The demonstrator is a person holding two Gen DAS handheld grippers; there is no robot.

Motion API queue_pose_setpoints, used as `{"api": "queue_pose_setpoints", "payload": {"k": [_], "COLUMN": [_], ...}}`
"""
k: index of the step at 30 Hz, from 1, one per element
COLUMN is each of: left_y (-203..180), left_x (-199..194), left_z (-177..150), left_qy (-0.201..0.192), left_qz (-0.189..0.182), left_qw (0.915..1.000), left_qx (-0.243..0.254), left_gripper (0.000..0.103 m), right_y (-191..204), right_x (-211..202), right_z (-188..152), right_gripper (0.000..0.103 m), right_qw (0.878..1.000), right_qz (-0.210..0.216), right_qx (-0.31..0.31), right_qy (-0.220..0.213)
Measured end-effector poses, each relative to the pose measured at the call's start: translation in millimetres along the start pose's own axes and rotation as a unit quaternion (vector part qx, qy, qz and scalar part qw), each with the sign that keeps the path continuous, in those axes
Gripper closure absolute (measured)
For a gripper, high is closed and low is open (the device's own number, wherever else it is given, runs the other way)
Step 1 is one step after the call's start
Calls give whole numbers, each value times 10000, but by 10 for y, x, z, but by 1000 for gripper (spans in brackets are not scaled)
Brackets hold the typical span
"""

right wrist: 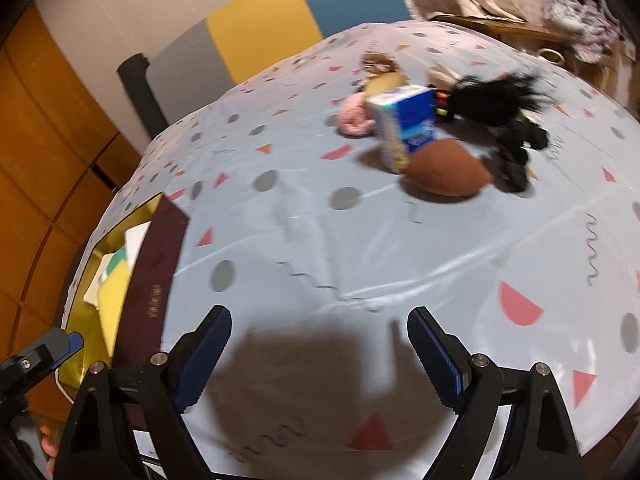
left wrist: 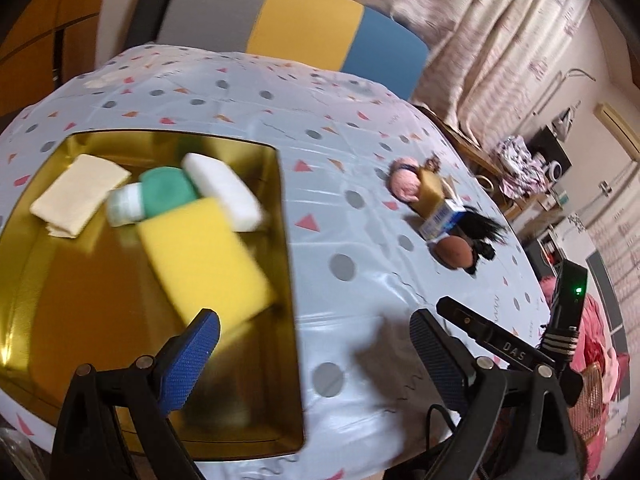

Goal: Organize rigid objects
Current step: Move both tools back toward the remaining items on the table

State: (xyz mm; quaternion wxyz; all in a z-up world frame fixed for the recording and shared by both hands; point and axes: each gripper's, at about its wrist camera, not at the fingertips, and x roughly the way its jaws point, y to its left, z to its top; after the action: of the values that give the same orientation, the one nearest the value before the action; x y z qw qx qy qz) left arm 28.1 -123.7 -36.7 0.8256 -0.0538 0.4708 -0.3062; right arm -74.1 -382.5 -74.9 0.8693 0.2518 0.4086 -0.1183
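Motion blur smears the yellow sponge (left wrist: 204, 256) in the gold tray (left wrist: 100, 280), so its edges run soft. Beside the tray, the white bottle (left wrist: 126, 204) is partly covered by a green piece (left wrist: 168, 192). In the right wrist view the tray's wall (right wrist: 154, 280) hides most of its contents, and its lettering is too blurred to read. The black furry toy (right wrist: 492, 96) is smeared; its form stays unclear.

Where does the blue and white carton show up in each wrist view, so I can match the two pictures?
Left wrist: the blue and white carton sits right of centre on the tablecloth, far from the gold tray, just above the brown egg-shaped object.
Right wrist: the carton is upper centre, standing behind the same brown object.
Shared landmark: the black furry toy beside the carton.
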Motion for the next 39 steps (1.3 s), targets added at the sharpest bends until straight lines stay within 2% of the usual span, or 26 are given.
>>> {"api": "queue_pose_setpoints", "payload": {"k": [6, 10, 13, 20, 25, 28, 31, 33, 35, 37, 39], "left_y": [-260, -367, -413, -505, -565, -572, -590, -616, -670, -742, -833], "left_x": [144, 232, 307, 383, 391, 410, 461, 517, 574, 623, 679], "left_z": [8, 5, -7, -46, -63, -57, -56, -50, -36, -11, 27], "left_qy": [157, 245, 333, 442, 482, 505, 555, 616, 659, 655, 639], "left_qz": [-31, -22, 16, 77, 140, 183, 204, 192, 175, 151, 175], "left_qw": [9996, 9992, 9989, 9982, 9976, 9973, 9970, 9965, 9961, 9959, 9953], "left_qx": [228, 304, 324, 390, 486, 494, 507, 524, 557, 610, 710], "left_gripper": [6, 6, 6, 6, 6, 6, 6, 6, 6, 6, 6], "right_y": [-494, -957, -1184, -1473, -1551, -1593, -1605, -1626, -1655, -1681, -1693], "right_x": [-104, -202, -230, -95, 206, 359, 402, 379, 368, 344, 302], "right_z": [21, 168, 340, 842, 1067, 1077, 1006, 971, 944, 907, 864], "right_gripper": [16, 18, 18, 18, 19, 33, 38, 45, 58, 63, 64], "right_qw": [9987, 9944, 9916, 9887, 9896, 9909, 9911, 9912, 9914, 9915, 9914], "right_qz": [-249, -476, -643, -651, -619, -607, -635, -504, -406, -343, -320], "right_qx": [277, 700, 760, 828, 848, 864, 773, 783, 821, 850, 855], "right_qy": [-346, -627, -825, -1065, -986, -832, -882, -944, -936, -920, -939]}}
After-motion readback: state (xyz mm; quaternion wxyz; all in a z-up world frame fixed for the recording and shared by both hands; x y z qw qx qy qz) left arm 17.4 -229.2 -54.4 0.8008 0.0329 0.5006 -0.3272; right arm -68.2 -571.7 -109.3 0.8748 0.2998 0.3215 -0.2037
